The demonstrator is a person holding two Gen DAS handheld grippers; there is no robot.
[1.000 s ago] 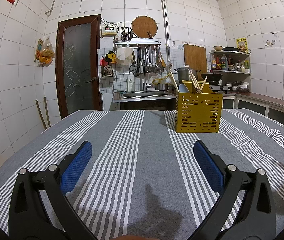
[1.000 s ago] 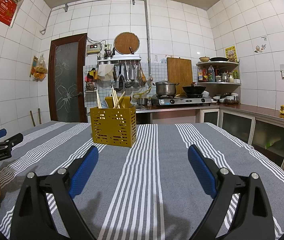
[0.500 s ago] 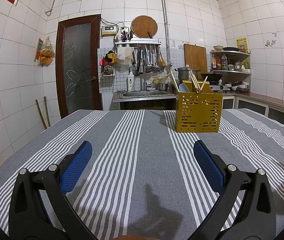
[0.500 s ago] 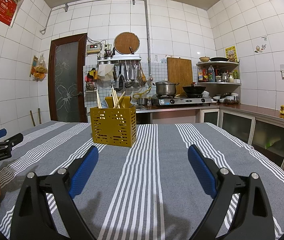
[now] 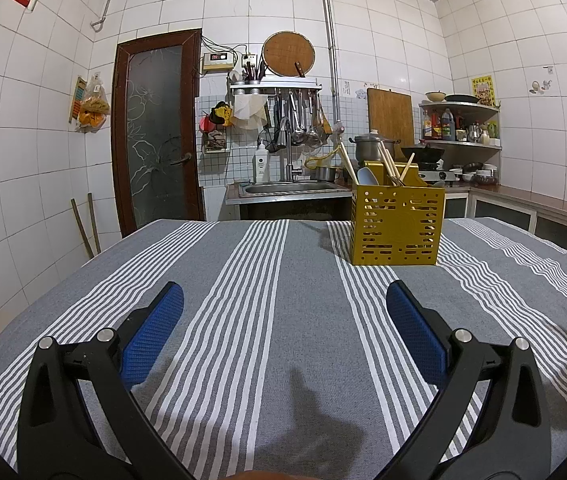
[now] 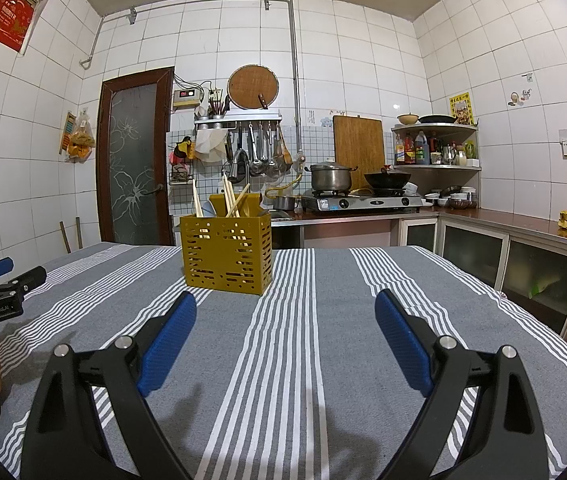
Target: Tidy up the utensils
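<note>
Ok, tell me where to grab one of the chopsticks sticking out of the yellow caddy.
Grip the lone chopstick near its exposed upper end, coming down from above: it leans apart from the others at the yellow caddy's left side, and its lower part is behind the perforated wall.

White tiled walls [image 6: 363, 52], brown glass door [image 5: 157, 128], grey striped tablecloth [image 5: 283, 280]
</note>
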